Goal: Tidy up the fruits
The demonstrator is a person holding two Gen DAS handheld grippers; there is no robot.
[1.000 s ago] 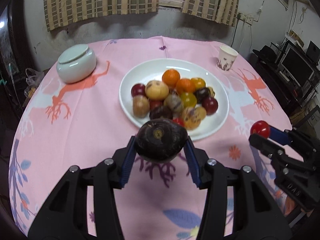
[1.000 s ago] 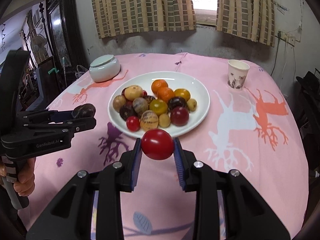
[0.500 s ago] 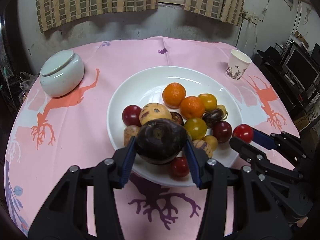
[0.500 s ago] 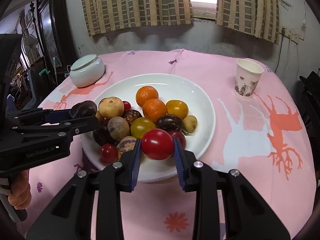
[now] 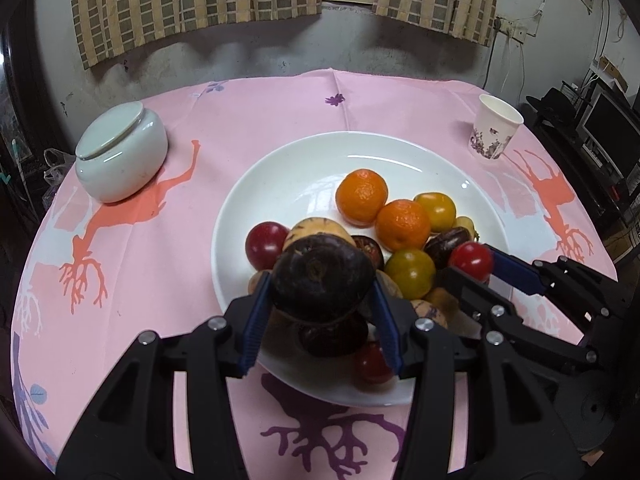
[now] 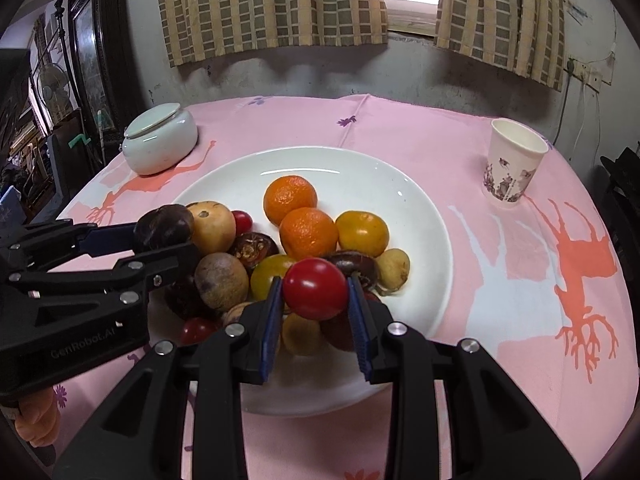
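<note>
Both grippers have advanced from the near edge of the table to above the plate's near rim.

Left gripper (image 5: 322, 300): jaws easing apart, dark purple fruit (image 5: 322, 282) between the blue pads and touching both, above the fruit pile.

Right gripper (image 6: 315, 308): jaws opening, red tomato (image 6: 315, 288) between the pads, still touching them, over the pile's near side.

White plate (image 6: 420, 220): centre of the table, loaded with two oranges (image 6: 306, 232), yellow, brown and dark fruits.

Table surface: pink cloth (image 5: 140, 248) printed with orange and purple deer.

Lidded white jar (image 5: 120, 156): far left edge.

Paper cup (image 6: 514, 164): far right edge.

Room: stained grey wall, checked curtains (image 6: 272, 4) flanking a bright window; dark cabinet at left, monitor (image 5: 612, 132) at right.
</note>
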